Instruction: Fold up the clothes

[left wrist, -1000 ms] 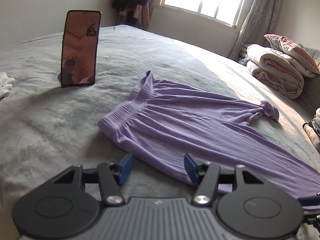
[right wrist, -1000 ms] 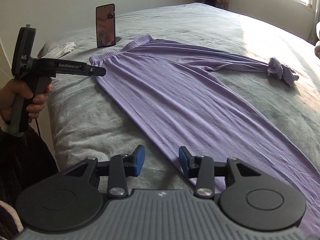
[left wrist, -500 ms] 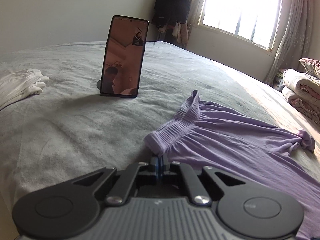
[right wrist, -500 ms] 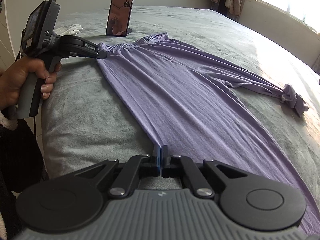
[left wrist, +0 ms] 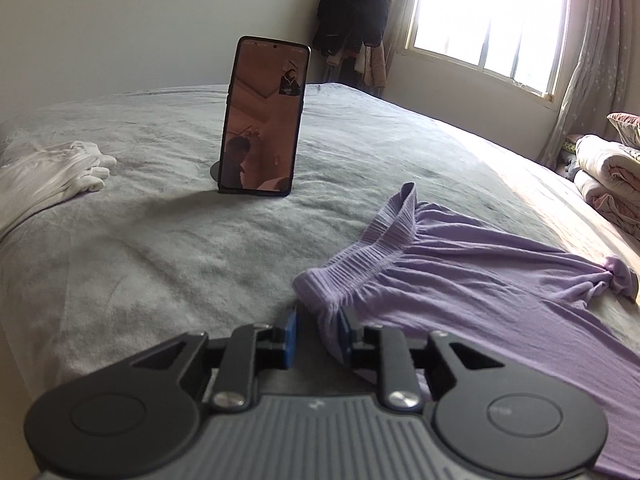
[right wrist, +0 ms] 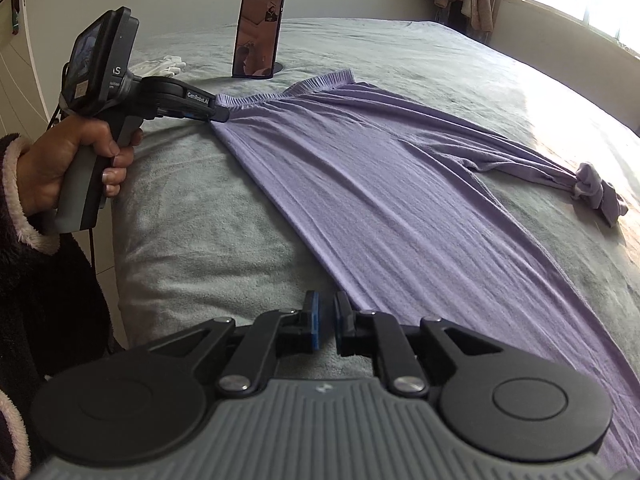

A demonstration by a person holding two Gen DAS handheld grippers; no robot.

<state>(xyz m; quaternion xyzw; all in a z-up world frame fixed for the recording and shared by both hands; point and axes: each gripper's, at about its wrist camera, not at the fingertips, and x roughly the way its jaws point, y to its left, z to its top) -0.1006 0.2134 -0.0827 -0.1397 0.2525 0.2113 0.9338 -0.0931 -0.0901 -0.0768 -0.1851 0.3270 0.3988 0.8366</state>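
Note:
Purple trousers (left wrist: 460, 280) lie spread on the grey bed (left wrist: 160, 260), waistband toward the phone, one leg end knotted at the far right. My left gripper (left wrist: 317, 330) is at the near waistband corner. Its jaws are opening, and a fold of the purple cloth hangs between the pads, clear of the left one. In the right wrist view the trousers (right wrist: 380, 184) run diagonally, and the left gripper (right wrist: 222, 114) noses the waistband corner. My right gripper (right wrist: 327, 324) sits at the near leg's side edge. Its jaws are opening a little, with the cloth edge just beside the right finger.
A phone (left wrist: 264, 120) stands upright on a stand behind the waistband. White gloves (left wrist: 52, 172) lie at the far left. Folded quilts (left wrist: 608, 176) are stacked at the right, and dark clothes (left wrist: 352, 12) hang by the window. The bed's near corner (right wrist: 132, 240) drops off beside the person's sleeve.
Both grippers closed at the trousers' edge half a second ago and now stand partly apart again. The left wrist view has tipped up and come closer to the waistband corner.

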